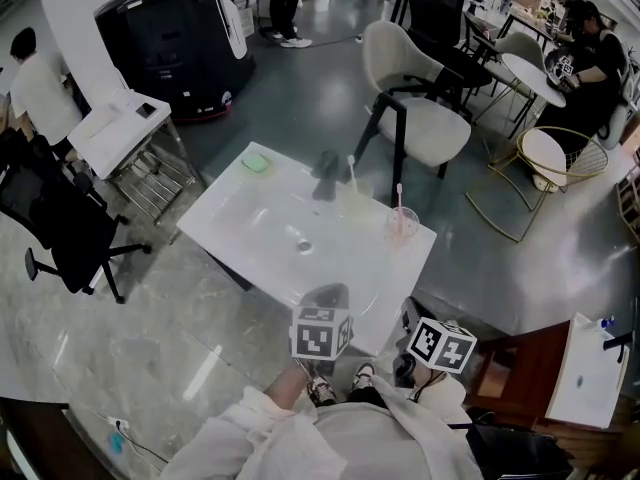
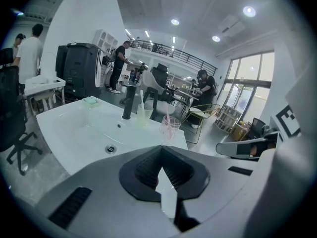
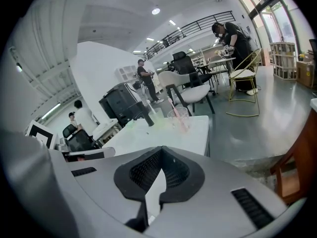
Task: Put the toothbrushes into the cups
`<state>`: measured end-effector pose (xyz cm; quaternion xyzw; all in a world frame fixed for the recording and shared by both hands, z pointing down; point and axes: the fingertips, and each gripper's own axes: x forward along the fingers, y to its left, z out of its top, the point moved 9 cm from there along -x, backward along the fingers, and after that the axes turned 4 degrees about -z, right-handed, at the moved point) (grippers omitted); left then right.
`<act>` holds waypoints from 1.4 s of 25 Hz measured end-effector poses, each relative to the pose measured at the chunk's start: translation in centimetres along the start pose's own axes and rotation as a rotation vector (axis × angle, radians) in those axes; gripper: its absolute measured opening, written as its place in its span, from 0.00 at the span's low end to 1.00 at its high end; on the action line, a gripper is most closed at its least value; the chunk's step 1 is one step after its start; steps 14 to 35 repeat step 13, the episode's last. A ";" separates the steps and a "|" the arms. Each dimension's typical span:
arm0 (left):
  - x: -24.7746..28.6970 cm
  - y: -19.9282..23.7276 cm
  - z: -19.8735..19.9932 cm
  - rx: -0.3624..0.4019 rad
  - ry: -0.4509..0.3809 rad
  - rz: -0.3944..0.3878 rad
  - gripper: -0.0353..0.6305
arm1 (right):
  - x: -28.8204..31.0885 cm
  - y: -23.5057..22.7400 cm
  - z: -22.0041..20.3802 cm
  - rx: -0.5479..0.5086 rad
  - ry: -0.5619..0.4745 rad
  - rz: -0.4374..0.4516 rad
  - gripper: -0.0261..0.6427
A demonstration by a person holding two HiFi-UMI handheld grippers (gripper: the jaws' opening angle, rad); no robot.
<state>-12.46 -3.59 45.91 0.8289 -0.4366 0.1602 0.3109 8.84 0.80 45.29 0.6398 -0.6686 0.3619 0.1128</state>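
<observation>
Head view: 2 cups near far edge of white sink top [image 1: 250,230], 1 toothbrush standing in each. Green cup [image 1: 352,201] holds white toothbrush [image 1: 351,171]; pink cup [image 1: 402,226] holds pink toothbrush [image 1: 399,198]. 1 black tap [image 1: 327,166], 1 soap dish [image 1: 256,162]. Both tools, left gripper [image 1: 325,298] & right gripper [image 1: 412,318], sit at near edge, well apart from cups.

Left gripper view: jaws clenched together, nothing btwn them; 2 cups ahead, beside tap.

Right gripper view: jaws closed too, empty; same 2 cups ahead.
</observation>
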 end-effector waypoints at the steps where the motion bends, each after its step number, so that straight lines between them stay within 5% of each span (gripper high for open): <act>1: 0.1 0.0 0.1 0.003 0.000 0.004 0.06 | 0.1 -0.1 0.1 -0.004 0.003 0.001 0.07; 35: 1.1 -0.4 1.2 0.015 -0.002 0.033 0.06 | 1.1 -0.7 1.7 -0.029 0.008 0.033 0.07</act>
